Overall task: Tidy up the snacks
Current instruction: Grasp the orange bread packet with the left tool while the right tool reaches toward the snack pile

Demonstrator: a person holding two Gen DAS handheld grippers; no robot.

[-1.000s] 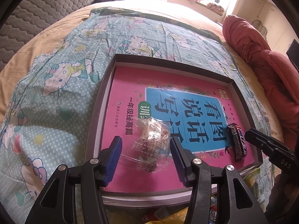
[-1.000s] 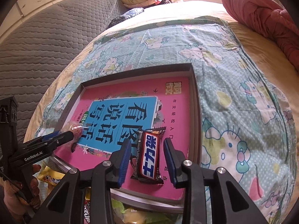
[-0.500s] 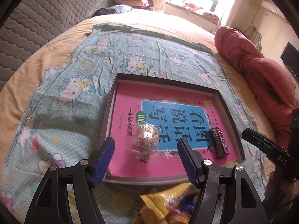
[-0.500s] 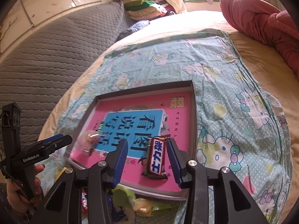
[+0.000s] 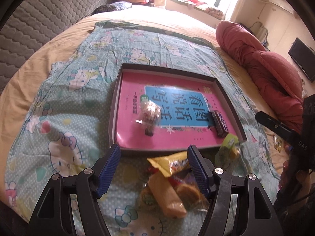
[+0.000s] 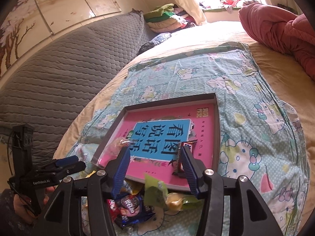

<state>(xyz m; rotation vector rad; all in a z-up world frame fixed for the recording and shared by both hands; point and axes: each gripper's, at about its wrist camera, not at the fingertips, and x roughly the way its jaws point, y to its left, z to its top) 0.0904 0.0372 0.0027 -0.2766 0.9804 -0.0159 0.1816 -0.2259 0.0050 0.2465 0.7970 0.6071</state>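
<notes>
- Left claw (image 5: 153, 169) released, holding nothing, low in the frame over the snack pile (image 5: 171, 184) on the bed sheet (image 5: 59, 118).
- Right claw (image 6: 155, 167) also spread wide, empty (pile just below it).
- Tray (image 5: 116, 106) at centre holds a clear candy bag (image 5: 149, 114) and, well apart to the right, a chocolate bar (image 5: 219, 123).
</notes>
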